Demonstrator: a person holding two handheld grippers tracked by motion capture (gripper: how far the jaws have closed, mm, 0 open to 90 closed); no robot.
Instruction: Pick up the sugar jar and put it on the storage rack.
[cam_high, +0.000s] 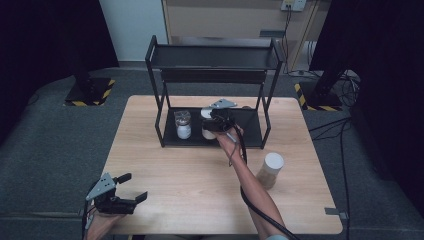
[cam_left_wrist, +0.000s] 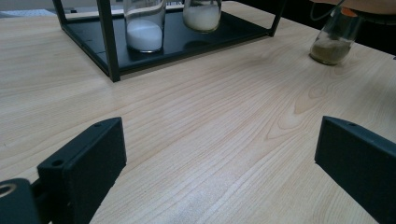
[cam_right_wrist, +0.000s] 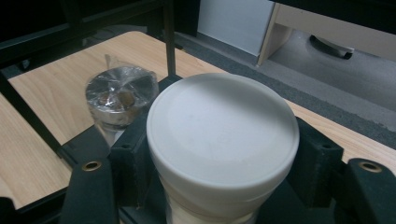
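Right under my right gripper's camera sits the white lid (cam_right_wrist: 223, 135) of the jar (cam_high: 209, 130) I am holding, its flat top facing the lens and my two black jaws pressed against it from either side. The jar stands upright, long axis vertical, lid up, white powder in its lower part. From above, it is on the bottom tray of the black rack (cam_high: 252, 127), near the tray's middle, with my right gripper (cam_high: 220, 122) clamped on its upper part. Just beside it, to the left on the same tray, stands a second jar with a clear wrapped top (cam_high: 183, 124), also upright and also holding white powder; the two are near each other, but I cannot tell if they touch. My right forearm stretches diagonally from the near table edge up to the rack, wrist bent so the gripper reaches in under the upper shelf. My left gripper (cam_high: 131, 188) rests low at the near left corner of the table (cam_high: 165, 170), jaws wide apart over bare wood. A third jar with a white lid (cam_high: 270, 170), holding tan powder, stands on the table right of my forearm.
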